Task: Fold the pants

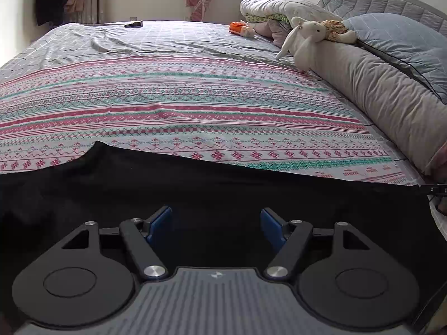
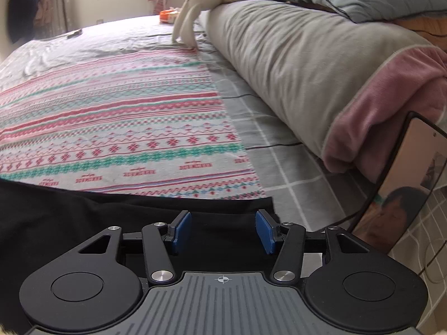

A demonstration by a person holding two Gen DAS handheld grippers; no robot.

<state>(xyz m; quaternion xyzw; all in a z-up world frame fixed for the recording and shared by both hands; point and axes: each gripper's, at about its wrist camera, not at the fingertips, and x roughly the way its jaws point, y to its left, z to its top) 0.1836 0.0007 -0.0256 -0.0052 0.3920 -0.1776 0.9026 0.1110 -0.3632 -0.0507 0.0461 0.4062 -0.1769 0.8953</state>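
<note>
Black pants [image 1: 223, 189] lie on a pink-and-teal patterned cloth [image 1: 181, 111] (grey checked sheet [image 2: 293, 173] beneath).

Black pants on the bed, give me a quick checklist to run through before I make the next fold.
1. Left gripper free of cloth: ok, its jaws stand open with nothing pinched.
2. Right gripper free of cloth: ok, its jaws stand open over the fabric.
3. Black pants lying flat on the patterned sheet: ok where visible; the near part is hidden by the grippers.
4. Right end of the pants in reach: ok, the edge lies just past the right gripper.
5. Sheet beyond the pants clear for folding: ok; the stuffed rabbit sits far off by the long pillow.
6. Whole outline of the pants: cannot tell.
</note>
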